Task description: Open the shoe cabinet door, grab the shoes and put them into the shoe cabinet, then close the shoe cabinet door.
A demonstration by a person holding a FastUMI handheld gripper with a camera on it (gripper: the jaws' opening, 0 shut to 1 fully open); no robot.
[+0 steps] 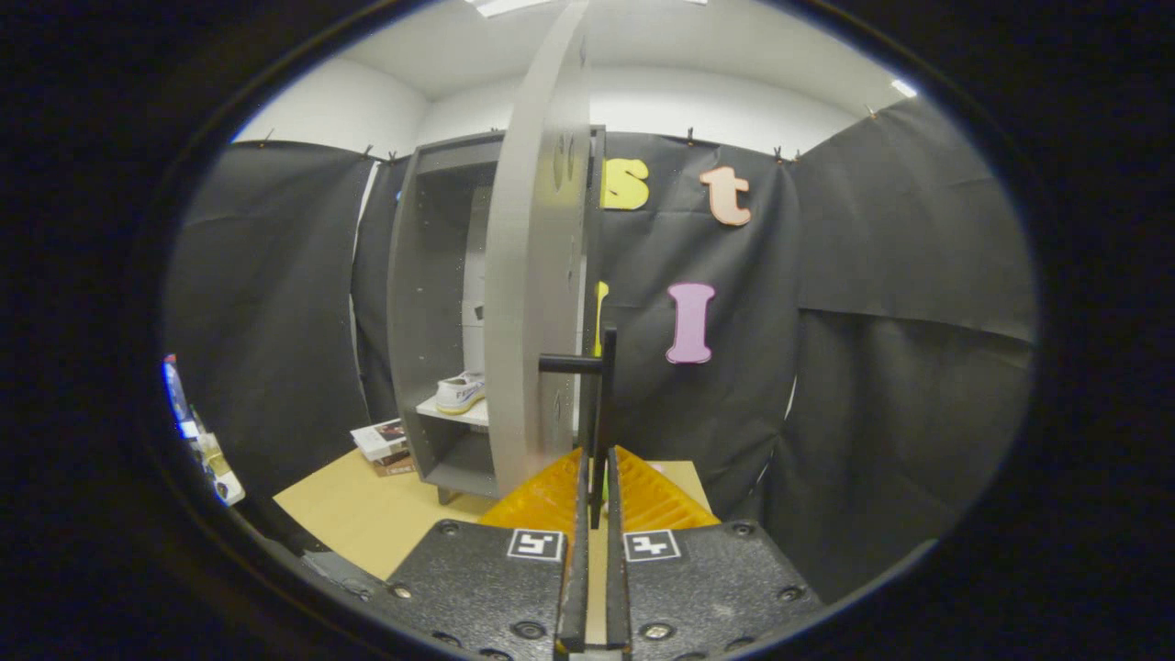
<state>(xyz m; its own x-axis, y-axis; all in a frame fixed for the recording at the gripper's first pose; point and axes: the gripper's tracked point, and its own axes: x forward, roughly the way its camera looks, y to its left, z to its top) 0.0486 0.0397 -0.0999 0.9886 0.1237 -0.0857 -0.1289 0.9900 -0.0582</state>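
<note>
Gripper [595, 487] fingers pinching the door handle [601, 404], shoe cabinet door [537, 275] ajar just ahead. White shoe [461, 392] already on shelf beyond; likely only closing remains.

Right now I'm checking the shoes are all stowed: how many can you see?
1: a white canvas sneaker on the grey shoe cabinet's shelf, left of the open grey door. That door may hide others.

Beyond the gripper [595, 491], whose fingers pinch the door handle [601, 404], a wooden table [367, 514] carries the shoe cabinet [431, 312] (door swung open) and stacked books [384, 445] beside it.
</note>
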